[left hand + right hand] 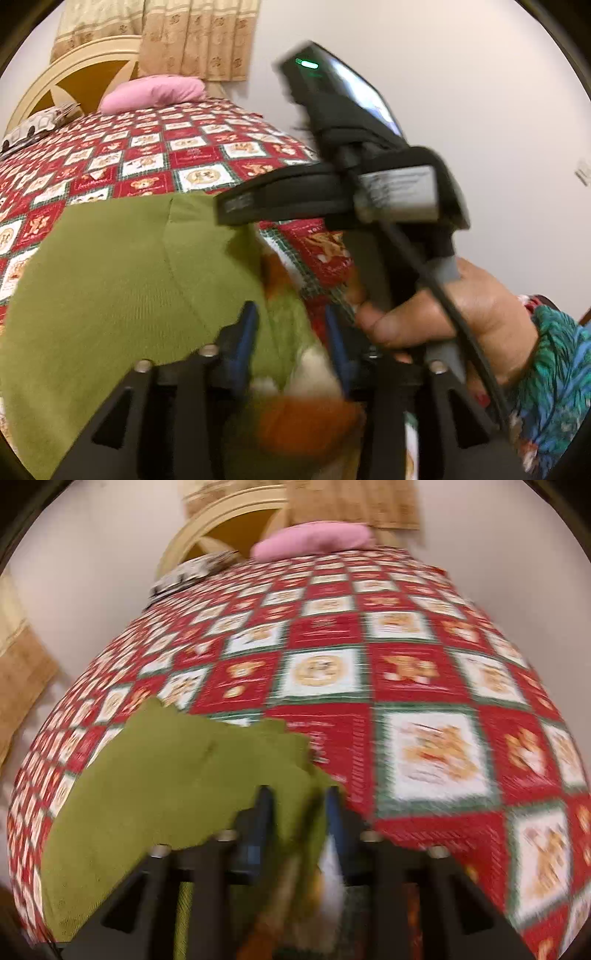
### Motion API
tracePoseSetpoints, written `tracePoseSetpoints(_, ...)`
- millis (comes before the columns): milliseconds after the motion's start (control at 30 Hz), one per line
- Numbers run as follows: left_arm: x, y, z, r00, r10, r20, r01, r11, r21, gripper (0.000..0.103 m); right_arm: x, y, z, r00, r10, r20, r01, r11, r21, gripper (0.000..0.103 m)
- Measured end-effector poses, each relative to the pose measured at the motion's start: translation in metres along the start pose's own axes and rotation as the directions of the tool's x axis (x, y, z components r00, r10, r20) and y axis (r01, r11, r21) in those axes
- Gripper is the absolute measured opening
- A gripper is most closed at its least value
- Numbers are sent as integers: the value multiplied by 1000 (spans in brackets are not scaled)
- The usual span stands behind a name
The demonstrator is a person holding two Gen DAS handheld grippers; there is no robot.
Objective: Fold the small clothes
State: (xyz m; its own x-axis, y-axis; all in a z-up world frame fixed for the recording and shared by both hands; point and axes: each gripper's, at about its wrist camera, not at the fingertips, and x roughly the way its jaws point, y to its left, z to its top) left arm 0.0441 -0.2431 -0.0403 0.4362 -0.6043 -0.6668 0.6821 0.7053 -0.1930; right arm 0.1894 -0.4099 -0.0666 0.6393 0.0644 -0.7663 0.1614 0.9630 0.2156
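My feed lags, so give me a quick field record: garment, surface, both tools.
garment: green garment with orange and white patches, lying on the bed
surface: red checked bedspread
left tool: jaws apart, green cloth between them
right tool: jaws apart, cloth edge between them
far end: pink pillow

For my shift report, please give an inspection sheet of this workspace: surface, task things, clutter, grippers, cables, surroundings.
Surface: bed under a red and white checked quilt.
Task things: green garment lying on the quilt, with orange and white parts near the fingers.
Clutter: pink pillow and a patterned pillow at the headboard.
Grippers: left gripper and right gripper both have jaws apart, with garment cloth between them, not clamped.
Cables: black cable running along the right gripper's handle, past the hand.
Surroundings: cream headboard, beige curtain, white wall.
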Motion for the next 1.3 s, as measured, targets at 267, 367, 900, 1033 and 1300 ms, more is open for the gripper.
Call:
tracePoseSetpoints(267, -110, 75, -45, 995, -48, 83, 56, 994, -98, 79, -126, -18, -62, 985, 63, 161, -82, 990, 112, 47)
tracePoseSetpoints(367, -127, 104, -54, 992, 75, 106, -61, 989, -132, 79, -145, 5, -90, 981, 101, 168, -117, 989, 87, 47)
tracePoseSetpoints(900, -79, 132, -68, 983, 170, -75, -184, 950, -251, 91, -82, 95, -128, 988, -151, 38, 156, 951, -266, 11)
tracePoseSetpoints(1033, -84, 133, -66, 977, 205, -51, -211, 951, -227, 97, -96, 58, -148, 988, -151, 40, 155, 980, -126, 8)
tracePoseSetpoints(1300, -88, 135, -67, 978, 195, -70, -205, 959, -197, 97, -106, 52, -158, 995, -94, -19, 92, 992, -90, 15)
